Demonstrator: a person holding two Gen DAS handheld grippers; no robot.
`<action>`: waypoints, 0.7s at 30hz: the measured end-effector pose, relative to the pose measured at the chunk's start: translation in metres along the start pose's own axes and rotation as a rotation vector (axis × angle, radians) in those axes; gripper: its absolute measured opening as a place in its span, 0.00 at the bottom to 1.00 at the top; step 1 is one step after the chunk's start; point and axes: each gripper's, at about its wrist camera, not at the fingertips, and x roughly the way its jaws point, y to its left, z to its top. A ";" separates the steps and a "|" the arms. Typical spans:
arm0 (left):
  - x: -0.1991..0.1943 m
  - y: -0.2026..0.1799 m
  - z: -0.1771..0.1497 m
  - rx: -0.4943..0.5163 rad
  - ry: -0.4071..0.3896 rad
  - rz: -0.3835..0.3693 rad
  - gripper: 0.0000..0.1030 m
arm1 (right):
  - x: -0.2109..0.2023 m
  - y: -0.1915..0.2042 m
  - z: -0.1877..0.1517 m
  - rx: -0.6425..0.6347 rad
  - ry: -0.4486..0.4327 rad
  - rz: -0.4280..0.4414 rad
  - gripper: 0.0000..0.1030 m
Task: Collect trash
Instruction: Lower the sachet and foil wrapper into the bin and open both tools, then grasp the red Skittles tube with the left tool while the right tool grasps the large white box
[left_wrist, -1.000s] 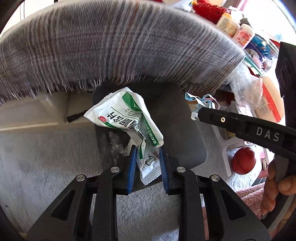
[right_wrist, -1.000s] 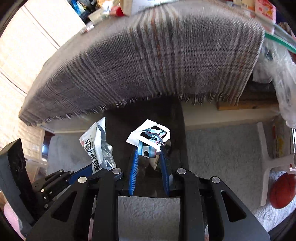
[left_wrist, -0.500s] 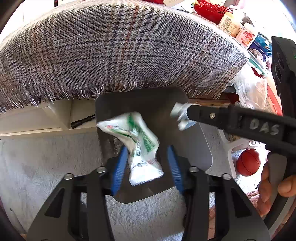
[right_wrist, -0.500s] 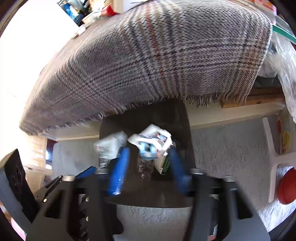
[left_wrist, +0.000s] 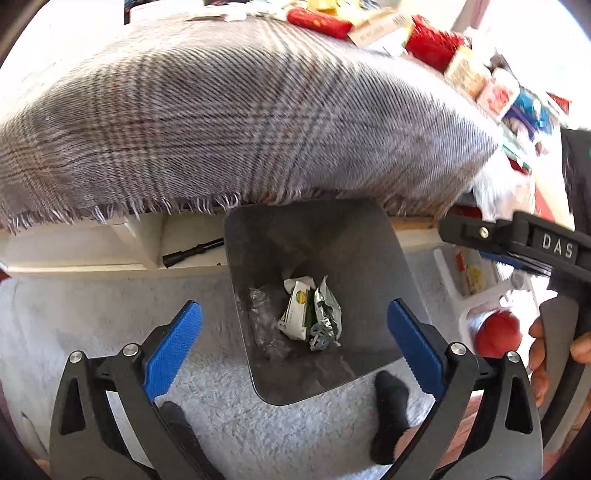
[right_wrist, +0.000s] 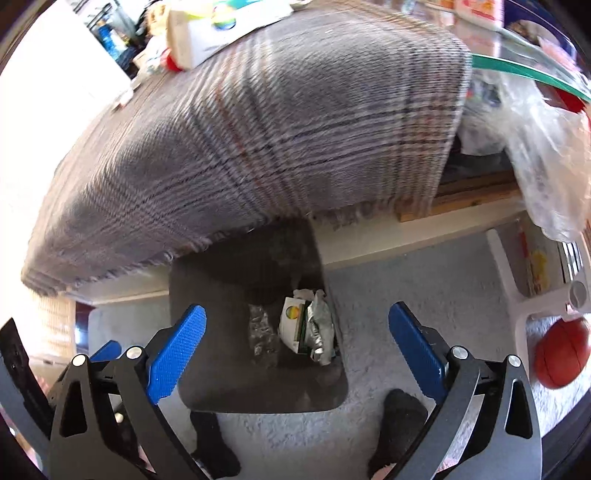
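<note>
A dark grey trash bin (left_wrist: 373, 273) (right_wrist: 207, 291) stands on the carpet under the table edge. Crumpled wrappers (left_wrist: 310, 315) (right_wrist: 308, 326) lie at its bottom, white, green and silver, beside some clear plastic (left_wrist: 260, 314). My left gripper (left_wrist: 291, 345) hangs open and empty above the bin. My right gripper (right_wrist: 295, 345) is also open and empty above the bin; its side shows at the right of the left wrist view (left_wrist: 517, 240).
A plaid grey cloth (left_wrist: 240, 122) (right_wrist: 258, 129) covers the table above the bin, with packets and boxes (left_wrist: 424, 40) on top. A red ball (left_wrist: 496, 334) (right_wrist: 561, 354) and a white rack (right_wrist: 532, 295) sit right. Black-socked feet (right_wrist: 400, 417) stand on the carpet.
Both grippers opened and let go of their wrappers, which fell to the bottom of the bin. Both grippers have risen higher above the bin.
</note>
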 end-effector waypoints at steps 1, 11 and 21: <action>-0.004 0.002 0.003 -0.013 -0.008 -0.004 0.92 | -0.004 -0.002 0.002 0.011 -0.007 0.008 0.97; -0.051 0.026 0.062 -0.097 -0.080 -0.004 0.92 | -0.039 -0.009 0.046 0.075 -0.130 0.041 0.97; -0.073 0.018 0.153 -0.005 -0.200 0.094 0.92 | -0.070 0.022 0.136 0.058 -0.245 0.088 0.97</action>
